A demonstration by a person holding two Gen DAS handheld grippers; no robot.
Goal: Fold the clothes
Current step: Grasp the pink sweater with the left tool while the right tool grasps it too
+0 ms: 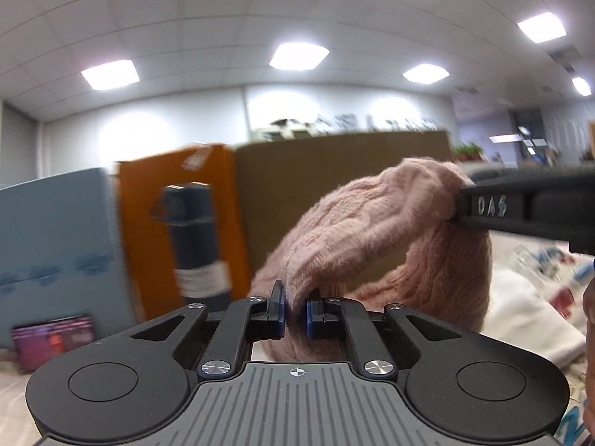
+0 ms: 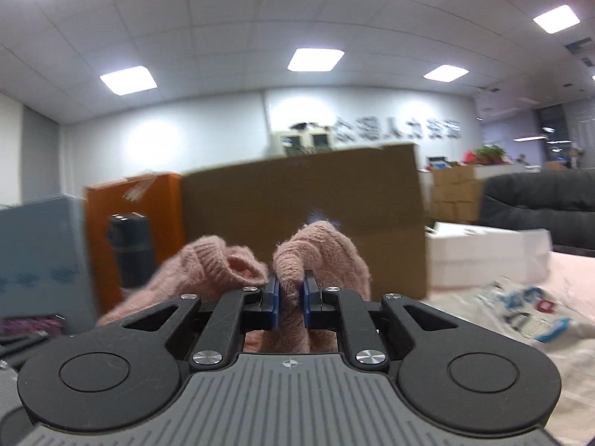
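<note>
Left wrist: both grippers (image 1: 295,306) (image 2: 290,297) pinch pink sweater (image 1: 372,223), lifted.

**Boxes wall off the far side**

Ahead we face a brown carton (image 2: 301,219), an orange box (image 1: 178,230) and a blue box (image 1: 55,245) side by side; a dark bottle (image 1: 193,238), seemingly upright, stands before them. Open room lies at lower right, over white cloth (image 1: 528,319).

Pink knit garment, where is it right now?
The pink knit garment hangs lifted between both claws, left claw and right claw, before the brown cardboard box.
</note>
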